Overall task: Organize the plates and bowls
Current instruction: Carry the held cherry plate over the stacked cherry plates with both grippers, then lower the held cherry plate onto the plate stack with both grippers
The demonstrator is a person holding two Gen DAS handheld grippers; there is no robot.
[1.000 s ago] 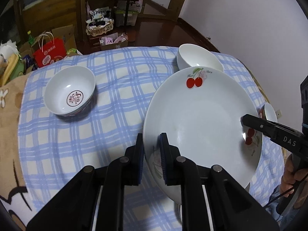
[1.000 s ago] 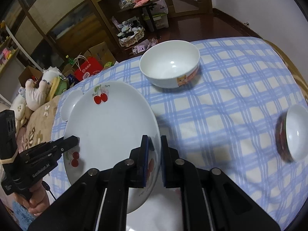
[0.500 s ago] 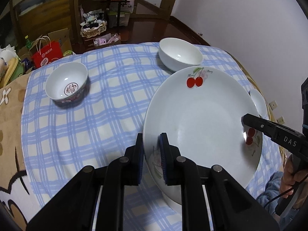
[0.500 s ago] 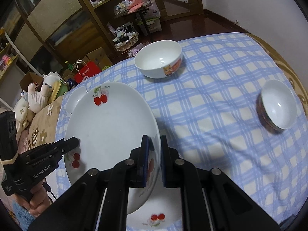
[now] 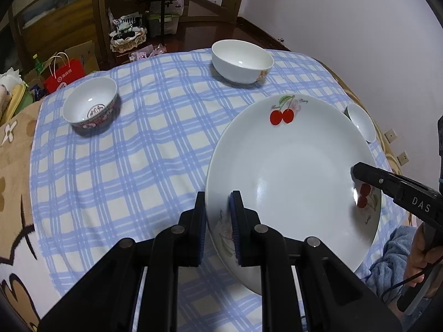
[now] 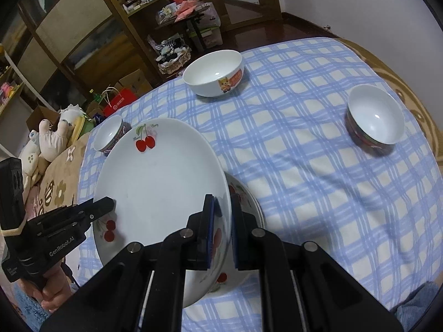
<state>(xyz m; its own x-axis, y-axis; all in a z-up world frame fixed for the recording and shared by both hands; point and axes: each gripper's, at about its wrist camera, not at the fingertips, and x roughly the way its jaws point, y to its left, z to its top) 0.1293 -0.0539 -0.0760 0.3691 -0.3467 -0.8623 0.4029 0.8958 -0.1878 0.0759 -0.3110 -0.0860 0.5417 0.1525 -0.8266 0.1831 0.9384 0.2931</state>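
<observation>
A large white cherry plate (image 5: 293,171) is held in the air between both grippers. My left gripper (image 5: 217,210) is shut on its left rim; my right gripper (image 6: 221,215) is shut on its right rim (image 6: 221,193). The plate (image 6: 160,185) hangs above a second cherry plate (image 6: 249,207) lying on the table, mostly hidden beneath it. A white cartoon bowl (image 5: 242,61) (image 6: 214,72) stands at the far side. A patterned bowl (image 5: 90,105) (image 6: 109,137) stands at the left. Another dark-sided bowl (image 6: 375,120) (image 5: 360,121) stands at the right.
The round table carries a blue checked cloth (image 5: 155,144) (image 6: 318,171). A brown blanket (image 5: 13,149) lies at the left edge with a plush toy (image 6: 49,141). Shelves, a red bag (image 5: 65,74) and boxes stand on the floor beyond the table.
The held plate has risen with both grippers; the bowls look smaller and farther. The second plate beneath has come into the right wrist view.
</observation>
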